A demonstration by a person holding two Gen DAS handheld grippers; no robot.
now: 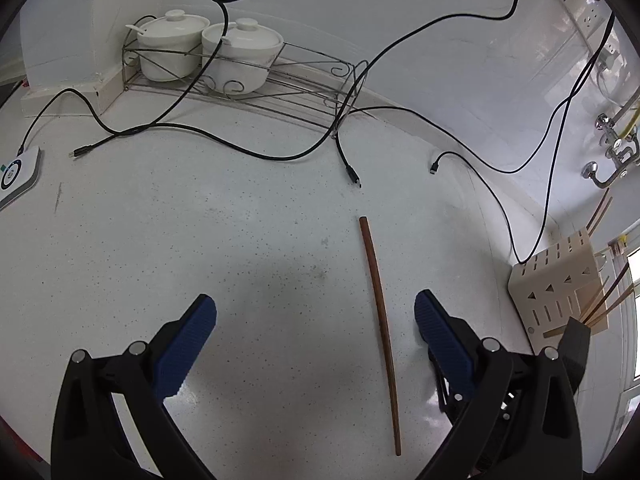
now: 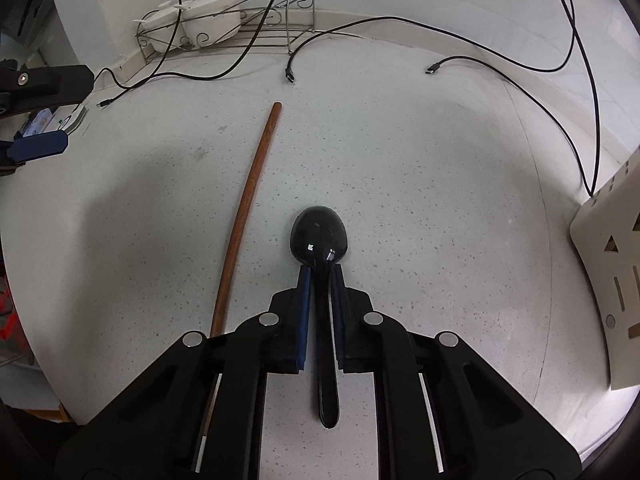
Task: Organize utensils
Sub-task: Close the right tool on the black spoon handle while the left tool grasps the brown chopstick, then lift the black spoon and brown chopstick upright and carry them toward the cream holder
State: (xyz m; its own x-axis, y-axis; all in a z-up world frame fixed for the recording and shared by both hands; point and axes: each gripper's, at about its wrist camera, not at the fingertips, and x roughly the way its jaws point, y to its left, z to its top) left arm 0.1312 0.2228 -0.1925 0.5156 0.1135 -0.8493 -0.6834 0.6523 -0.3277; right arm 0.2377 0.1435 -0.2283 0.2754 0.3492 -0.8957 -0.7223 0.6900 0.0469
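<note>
A long brown wooden chopstick [image 1: 380, 320] lies on the white speckled counter [image 1: 200, 240], between the blue pads of my left gripper [image 1: 316, 302] and nearer the right-hand one. That gripper is open and its pads touch nothing. In the right wrist view the same chopstick [image 2: 244, 208] lies left of a black spoon [image 2: 319, 232]. My right gripper [image 2: 321, 270] is shut on the spoon's handle just behind the bowl, and the handle's end shows between the fingers. A cream utensil holder [image 1: 560, 292] with slots stands at the right and holds several chopsticks.
A wire rack [image 1: 304, 92] with two white lidded pots [image 1: 240, 56] stands against the back wall. Black cables [image 1: 240, 148] with loose plugs trail over the far counter. A white device [image 1: 16, 176] lies at the left edge. Metal tap fittings [image 1: 612, 152] sit on the right wall.
</note>
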